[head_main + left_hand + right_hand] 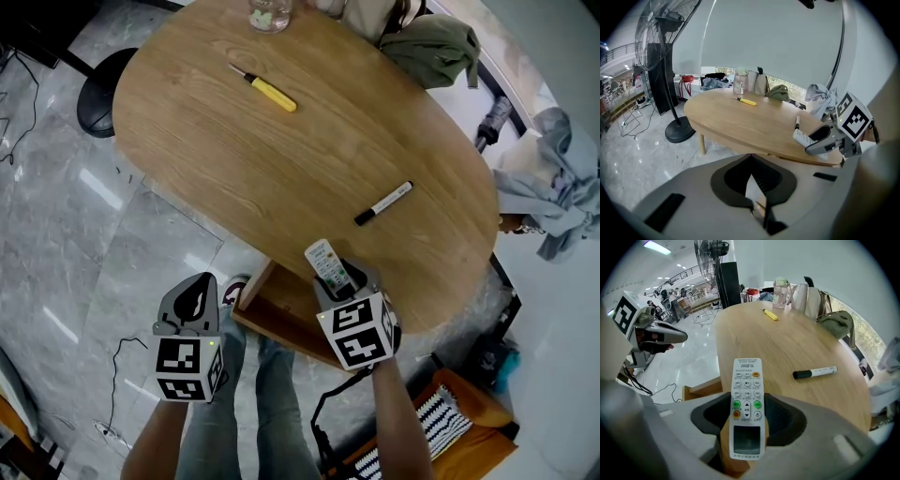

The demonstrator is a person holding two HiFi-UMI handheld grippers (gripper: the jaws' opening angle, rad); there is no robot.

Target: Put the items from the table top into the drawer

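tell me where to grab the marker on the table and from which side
Take the marker by its white barrel near mid-length, coming straight down from above with the jaws across its thin width. It lies flat and diagonal on the table, with bare wood on both long sides, so the jaws have room. The right gripper already holds the remote control.

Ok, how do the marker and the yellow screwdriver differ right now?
The marker is white with a black cap; the screwdriver has a yellow handle. The marker lies near the near edge, the screwdriver far across, by the glass. Both lie flat on the table, ungripped.
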